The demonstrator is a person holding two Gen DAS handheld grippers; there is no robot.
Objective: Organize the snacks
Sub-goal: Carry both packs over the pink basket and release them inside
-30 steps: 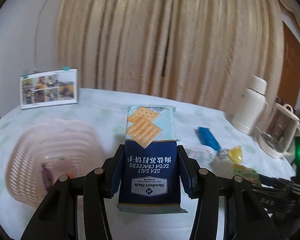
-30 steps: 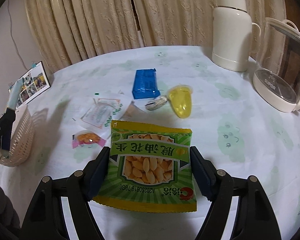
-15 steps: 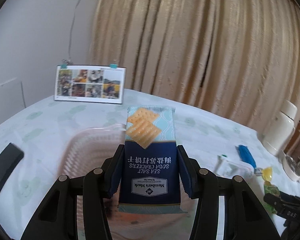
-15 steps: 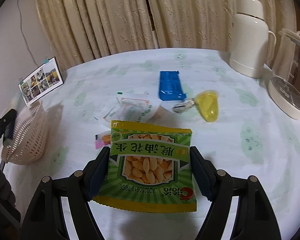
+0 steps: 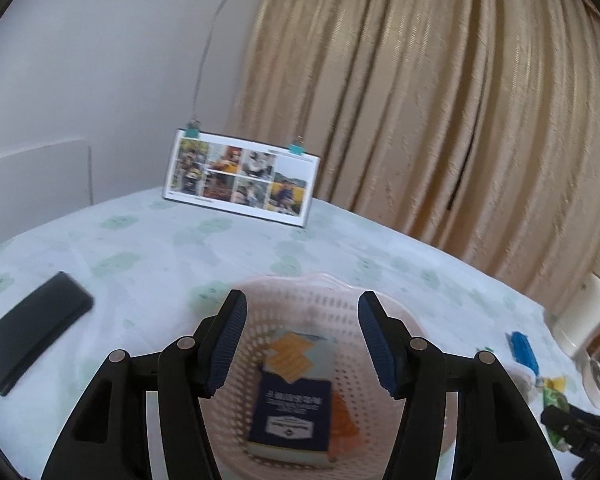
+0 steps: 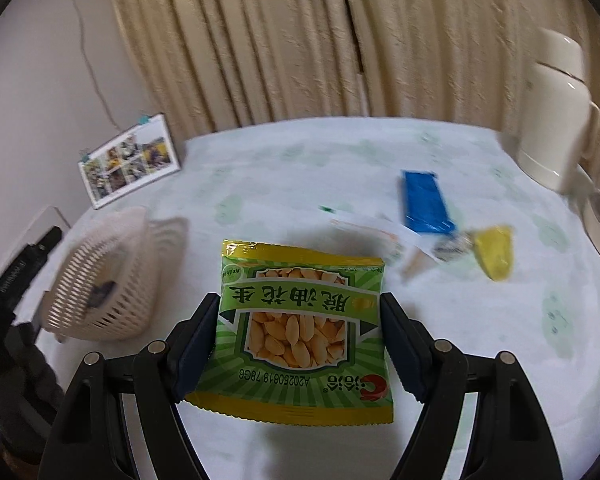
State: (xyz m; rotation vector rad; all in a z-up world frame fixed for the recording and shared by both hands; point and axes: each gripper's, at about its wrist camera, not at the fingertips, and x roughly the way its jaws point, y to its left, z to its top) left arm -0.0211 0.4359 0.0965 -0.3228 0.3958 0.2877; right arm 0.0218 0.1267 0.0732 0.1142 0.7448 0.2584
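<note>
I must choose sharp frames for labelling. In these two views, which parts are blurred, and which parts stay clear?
Left wrist view: the cracker packet in the basket is soft, the left gripper crisp. Right wrist view: the peanut bag and right gripper are sharp; the blue packet and yellow jelly cup are smeared.

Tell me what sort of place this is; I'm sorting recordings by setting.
Probably a home dining or living room: a round table under a patterned tablecloth, beige curtains behind it, and a thermos and photo calendar on the table.

Left wrist view close above the basket (image 5: 428,328) — right farther back, basket (image 6: 100,280) shared.
</note>
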